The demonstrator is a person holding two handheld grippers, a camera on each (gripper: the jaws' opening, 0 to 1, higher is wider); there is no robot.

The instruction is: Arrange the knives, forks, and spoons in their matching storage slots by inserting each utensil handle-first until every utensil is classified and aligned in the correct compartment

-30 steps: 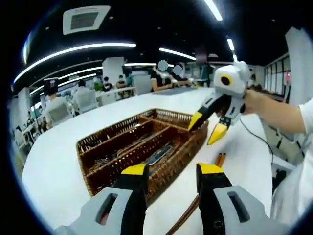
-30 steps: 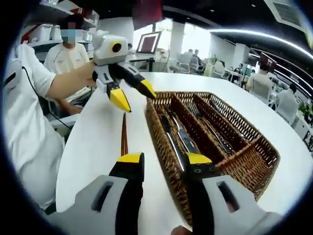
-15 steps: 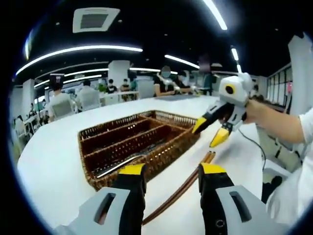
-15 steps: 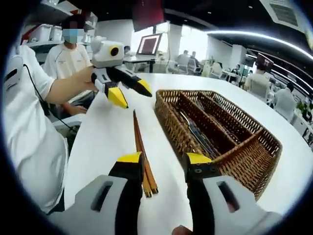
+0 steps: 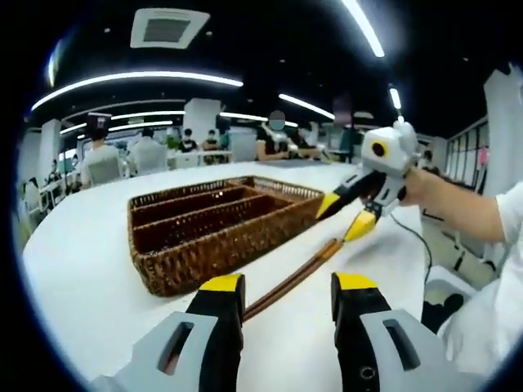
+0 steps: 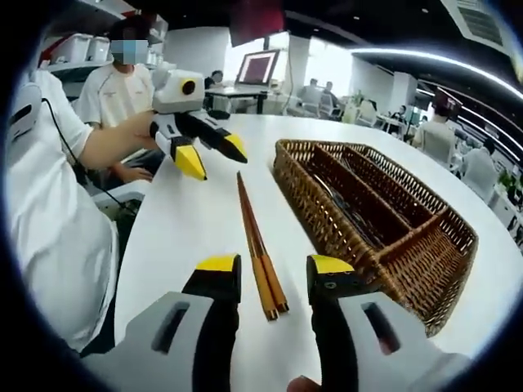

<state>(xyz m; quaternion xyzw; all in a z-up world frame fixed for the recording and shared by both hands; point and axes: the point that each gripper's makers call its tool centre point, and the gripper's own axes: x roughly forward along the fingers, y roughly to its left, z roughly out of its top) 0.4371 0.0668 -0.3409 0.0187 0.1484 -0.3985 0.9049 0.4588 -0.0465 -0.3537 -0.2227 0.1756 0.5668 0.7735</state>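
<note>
Chopsticks shown at frame centre on table, beside basket. Right gripper and left gripper held agape, empty. Chopsticks judged light, stiff, slippery; best pinched together mid-length.

I hold my left hand-held gripper and my right hand-held gripper in the air, both with jaws apart and empty.

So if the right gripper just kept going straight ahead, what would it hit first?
Probably the chopsticks: their near ends lie on the table just ahead of the right gripper, between its open fingers. The basket sits off to one side.
</note>
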